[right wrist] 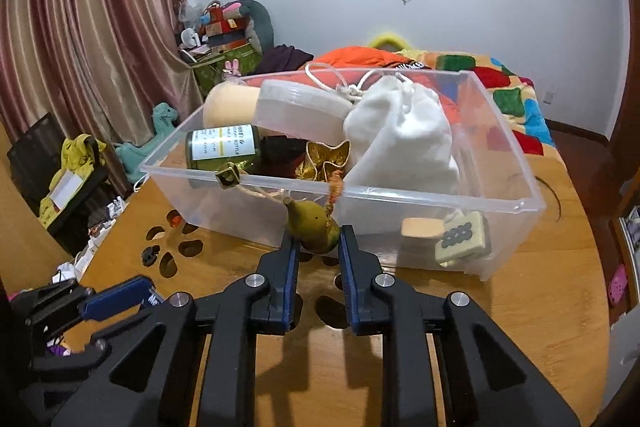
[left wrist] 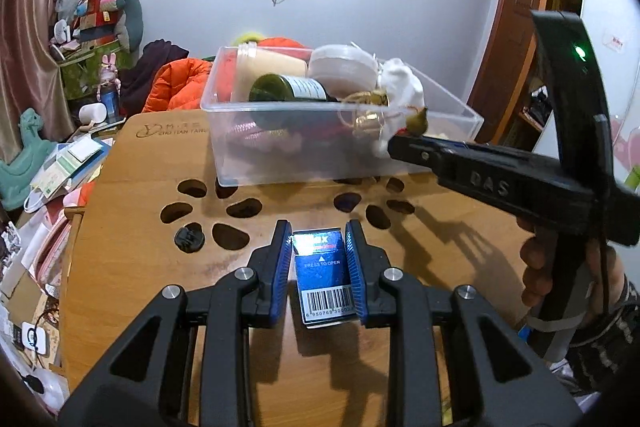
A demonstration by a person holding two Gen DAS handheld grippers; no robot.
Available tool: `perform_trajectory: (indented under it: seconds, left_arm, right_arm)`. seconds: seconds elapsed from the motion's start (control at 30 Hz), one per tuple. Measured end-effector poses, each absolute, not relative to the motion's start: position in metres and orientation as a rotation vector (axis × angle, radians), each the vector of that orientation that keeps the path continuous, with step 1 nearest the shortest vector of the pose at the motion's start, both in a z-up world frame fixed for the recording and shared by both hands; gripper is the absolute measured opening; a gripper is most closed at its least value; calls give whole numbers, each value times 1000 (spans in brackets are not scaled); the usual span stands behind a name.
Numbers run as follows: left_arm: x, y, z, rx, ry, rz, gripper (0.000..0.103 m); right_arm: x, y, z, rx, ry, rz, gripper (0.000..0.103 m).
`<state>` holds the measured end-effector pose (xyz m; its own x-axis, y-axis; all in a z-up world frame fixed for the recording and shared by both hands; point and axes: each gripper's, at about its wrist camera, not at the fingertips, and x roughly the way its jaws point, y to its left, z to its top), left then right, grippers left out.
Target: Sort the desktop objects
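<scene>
Right tool (right wrist: 316, 247) pinches an olive gourd charm (right wrist: 310, 227) against the clear bin (right wrist: 400, 193); left tool (left wrist: 318, 259) clamps a blue box (left wrist: 322, 275).

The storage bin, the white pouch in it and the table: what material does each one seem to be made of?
The storage bin looks like clear, glossy plastic: its contents show through the walls and the rim catches light. The white pouch seems to be soft matte cloth, gathered into folds by a drawstring. The table looks like smooth finished wood or wood laminate, with visible grain and a light sheen; which one is unclear.
</scene>
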<state>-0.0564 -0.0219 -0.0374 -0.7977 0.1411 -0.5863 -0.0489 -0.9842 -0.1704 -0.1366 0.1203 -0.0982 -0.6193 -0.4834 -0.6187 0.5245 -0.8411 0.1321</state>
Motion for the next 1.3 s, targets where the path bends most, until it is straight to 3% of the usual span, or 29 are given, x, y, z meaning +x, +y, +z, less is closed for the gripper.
perform_trajectory:
  seconds: [0.43, 1.3]
  left_arm:
    - [-66, -23, -5, -854, -207, 2933, 27]
    - [-158, -57, 28, -812, -207, 3049, 27]
  right_arm:
    - [-125, 138, -67, 768, 111, -2436, 17]
    - [-179, 158, -65, 784, 78, -2451, 17]
